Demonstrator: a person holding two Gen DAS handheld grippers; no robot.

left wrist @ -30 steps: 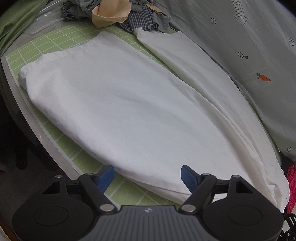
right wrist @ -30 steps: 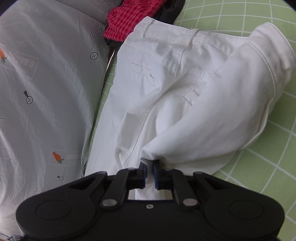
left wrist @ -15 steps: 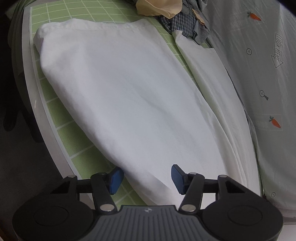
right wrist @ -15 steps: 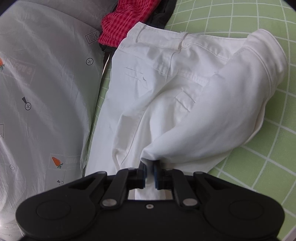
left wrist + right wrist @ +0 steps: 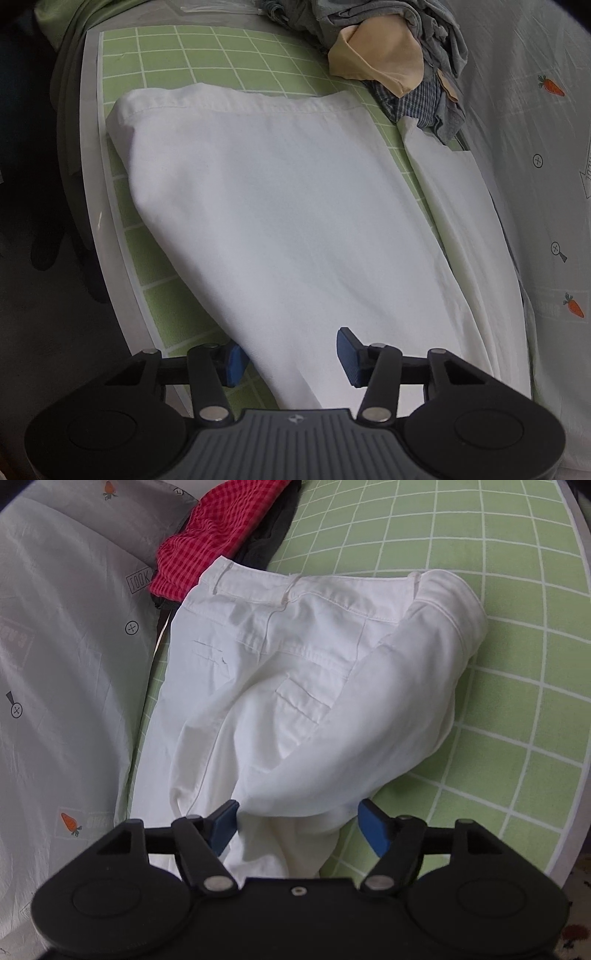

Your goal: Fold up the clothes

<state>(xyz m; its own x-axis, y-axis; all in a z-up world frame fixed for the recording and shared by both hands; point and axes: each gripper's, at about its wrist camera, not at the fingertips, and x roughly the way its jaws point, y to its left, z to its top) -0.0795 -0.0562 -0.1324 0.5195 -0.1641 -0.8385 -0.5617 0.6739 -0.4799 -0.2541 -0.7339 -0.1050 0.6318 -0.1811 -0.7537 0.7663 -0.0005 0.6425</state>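
Note:
White trousers lie on the green grid mat. In the left wrist view the legs (image 5: 280, 221) stretch away to the hem, one leg laid over the other. My left gripper (image 5: 291, 356) is open, its blue pads either side of the near part of the leg cloth. In the right wrist view the waistband end (image 5: 295, 657) shows belt loops and pockets, with a fold of cloth lying over the right side. My right gripper (image 5: 299, 823) is open, pads either side of the folded cloth's near edge.
A pile of grey, plaid and tan clothes (image 5: 399, 62) sits beyond the hems. A red checked garment (image 5: 218, 535) over dark cloth lies by the waistband. A grey carrot-print sheet (image 5: 66, 646) borders the mat (image 5: 498, 720). The mat's pale edge (image 5: 92, 184) runs along the left.
My right gripper has opened and let go of the trouser fold, which now lies on the waistband end. My left gripper has swung left along the legs, staying open.

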